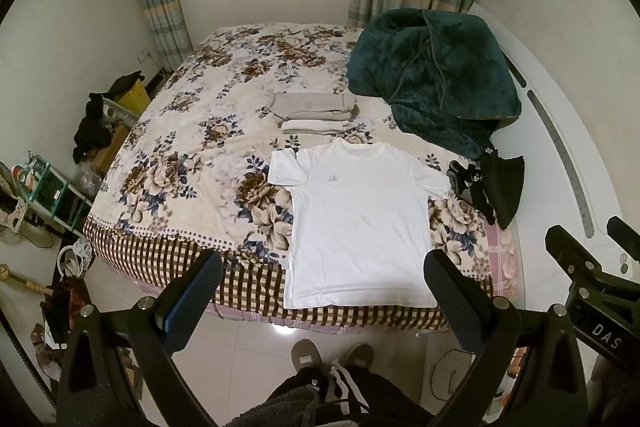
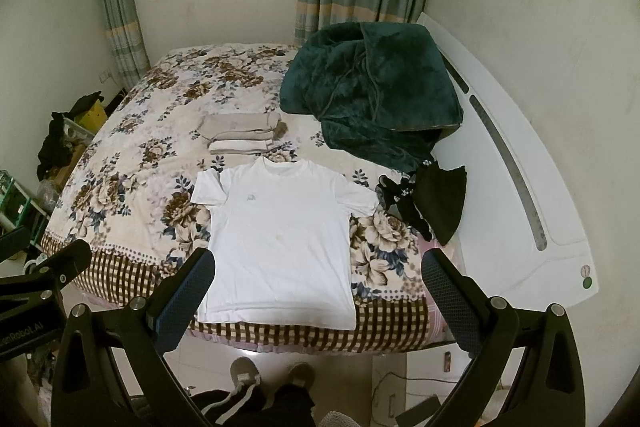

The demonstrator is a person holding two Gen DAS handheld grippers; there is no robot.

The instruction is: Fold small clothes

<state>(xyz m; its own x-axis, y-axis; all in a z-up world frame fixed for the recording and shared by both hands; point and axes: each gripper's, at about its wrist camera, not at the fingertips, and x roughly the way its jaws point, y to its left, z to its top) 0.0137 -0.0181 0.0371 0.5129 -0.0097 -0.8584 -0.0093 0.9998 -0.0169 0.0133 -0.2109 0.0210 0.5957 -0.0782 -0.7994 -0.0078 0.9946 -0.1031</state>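
A white T-shirt (image 1: 360, 219) lies flat and face up on the floral bedspread (image 1: 192, 163), its hem at the near bed edge; it also shows in the right wrist view (image 2: 280, 231). A stack of folded beige clothes (image 1: 316, 113) sits behind its collar, also seen in the right wrist view (image 2: 240, 135). My left gripper (image 1: 324, 267) is open and empty, held above the floor in front of the hem. My right gripper (image 2: 318, 267) is open and empty, at the same height to the right of the left one.
A dark green blanket (image 1: 432, 75) is heaped at the back right of the bed. Black garments (image 1: 492, 183) lie right of the shirt. A white curved headboard (image 2: 520, 187) runs along the right. Cluttered shelves and boxes (image 1: 52, 187) stand left. The person's feet (image 1: 332, 355) are on the tiled floor.
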